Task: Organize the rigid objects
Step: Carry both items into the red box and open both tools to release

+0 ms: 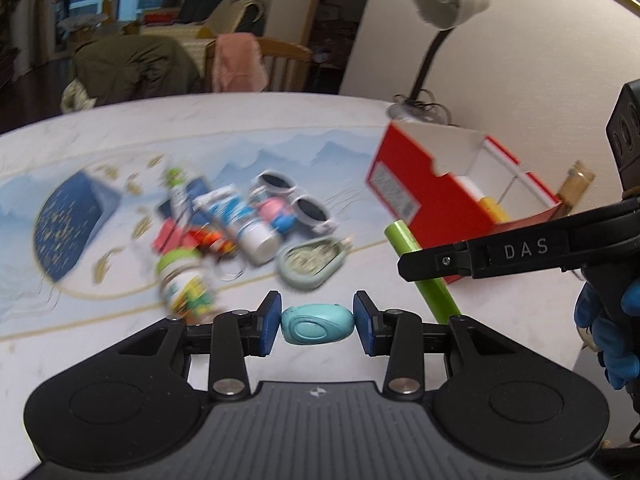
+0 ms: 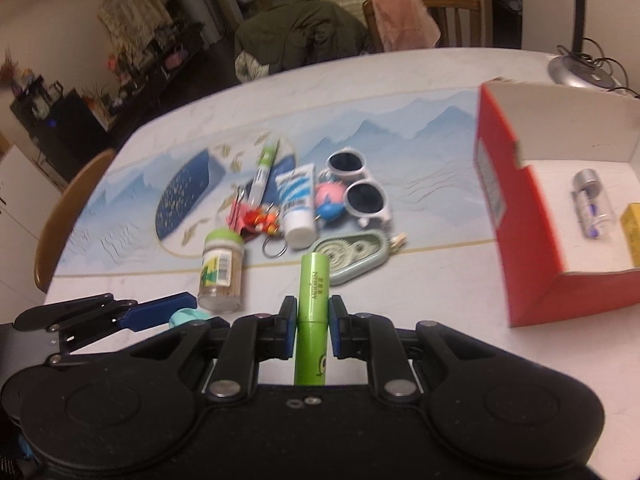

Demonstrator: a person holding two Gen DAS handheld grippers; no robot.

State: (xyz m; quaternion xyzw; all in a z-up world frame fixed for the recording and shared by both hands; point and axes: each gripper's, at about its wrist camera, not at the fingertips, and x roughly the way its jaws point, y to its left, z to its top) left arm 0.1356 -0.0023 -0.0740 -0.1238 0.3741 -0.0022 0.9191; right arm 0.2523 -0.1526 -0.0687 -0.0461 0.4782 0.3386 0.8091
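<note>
From the left wrist, our left claw (image 1: 317, 324) clamps a small teal oval (image 1: 317, 324) by its ends above the counter (image 1: 500, 300); it looks light, stiff, smooth enough to slip. From the right wrist, our right claw (image 2: 313, 328) pinches a hard green tube (image 2: 313, 312) mid-length. The red box (image 2: 532, 240), alongside, holds a clear vial (image 2: 593, 204) and something yellow (image 2: 632, 236).

"DAS" on right gripper (image 1: 424, 264) finger; green tube (image 2: 314, 300) print & other labels unreadable.
</note>
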